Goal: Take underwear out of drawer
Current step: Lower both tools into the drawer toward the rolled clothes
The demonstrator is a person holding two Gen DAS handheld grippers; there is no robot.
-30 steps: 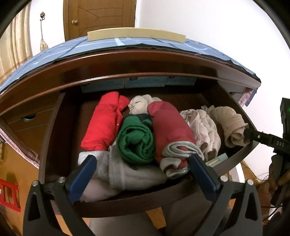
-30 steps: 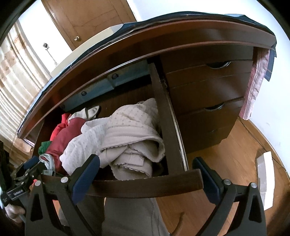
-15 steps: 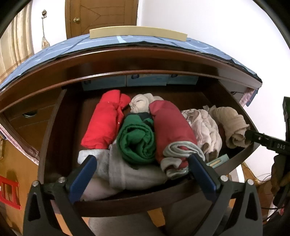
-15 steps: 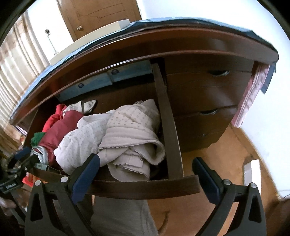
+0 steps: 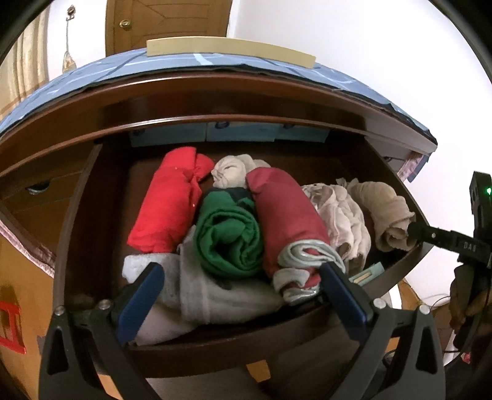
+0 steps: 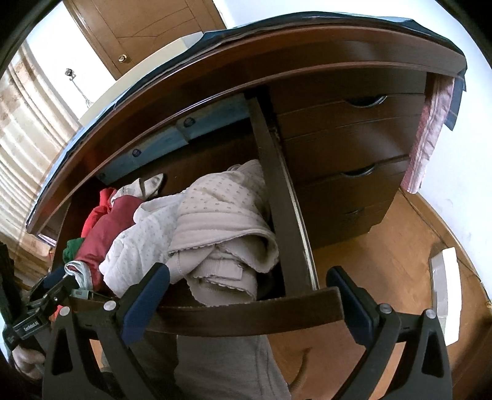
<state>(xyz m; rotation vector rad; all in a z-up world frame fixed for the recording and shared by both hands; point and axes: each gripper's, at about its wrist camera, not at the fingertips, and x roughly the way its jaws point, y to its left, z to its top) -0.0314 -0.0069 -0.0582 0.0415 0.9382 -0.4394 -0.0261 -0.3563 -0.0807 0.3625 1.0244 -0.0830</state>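
Note:
The dark wooden drawer (image 5: pixel 215 347) stands pulled open and holds rolled clothes: a red roll (image 5: pixel 166 200), a green roll (image 5: pixel 227 237), a maroon roll with a grey band (image 5: pixel 286 221), grey cloth (image 5: pixel 215 295) at the front, pale pink underwear (image 5: pixel 341 218) and a beige roll (image 5: pixel 387 215) at the right. My left gripper (image 5: pixel 243 295) is open and empty above the drawer's front edge. My right gripper (image 6: pixel 252 301) is open and empty over the drawer's front right corner, just before the beige dotted underwear (image 6: pixel 221 221).
The drawer's right wall (image 6: pixel 276 209) runs beside a stack of closed drawers (image 6: pixel 347 144). A blue cloth (image 5: pixel 215 61) covers the dresser top. A wooden floor (image 6: pixel 384 252) and a white object (image 6: pixel 446 292) lie to the right. A door (image 5: pixel 166 21) stands behind.
Both grippers have shifted slightly relative to the drawer; the views are a little nearer. Nothing has been taken hold of and the clothes lie as before.

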